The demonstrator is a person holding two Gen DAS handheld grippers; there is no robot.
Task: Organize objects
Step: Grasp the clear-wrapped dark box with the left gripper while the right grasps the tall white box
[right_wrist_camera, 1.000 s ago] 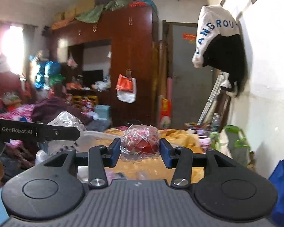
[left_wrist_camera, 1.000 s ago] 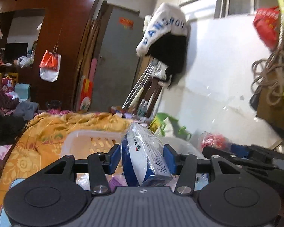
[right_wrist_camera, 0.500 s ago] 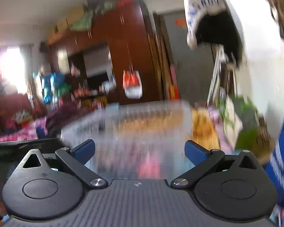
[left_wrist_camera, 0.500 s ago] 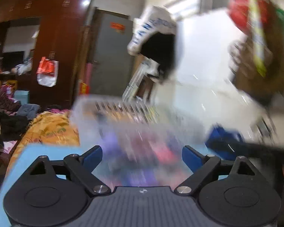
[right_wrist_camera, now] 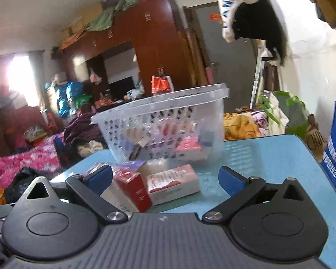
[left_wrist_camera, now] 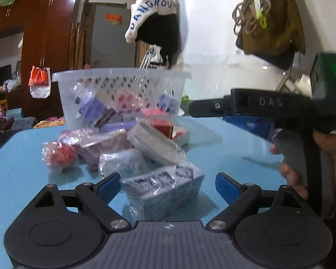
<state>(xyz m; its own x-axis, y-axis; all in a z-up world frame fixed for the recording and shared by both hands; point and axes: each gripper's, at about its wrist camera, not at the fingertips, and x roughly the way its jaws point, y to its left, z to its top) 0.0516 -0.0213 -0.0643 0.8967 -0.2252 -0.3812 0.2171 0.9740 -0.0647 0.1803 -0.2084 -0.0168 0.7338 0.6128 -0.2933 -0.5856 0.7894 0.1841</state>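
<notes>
Blue table (left_wrist_camera: 224, 150) holds basket (left_wrist_camera: 121, 94) behind wrapped packets (left_wrist_camera: 154, 143).

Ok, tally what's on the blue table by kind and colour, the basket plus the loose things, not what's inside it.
Basket: 1
Round red bundle: 1
Red box: 1
Pink-and-white box: 1
Grey box: 1
Purple packets: 2
Pale film-wrapped packs: 2
Total: 9, though the pile overlaps, so the purple count is uncertain.

Plastic, film and gloss on a smooth tabletop

Translucent perforated plastic basket (left_wrist_camera: 121, 94); crinkly clear-film-wrapped lilac box (left_wrist_camera: 163, 186) at lower centre; smooth, glossy light-blue tabletop (left_wrist_camera: 224, 148); polished dark-red wooden wardrobe (right_wrist_camera: 154, 44).
</notes>
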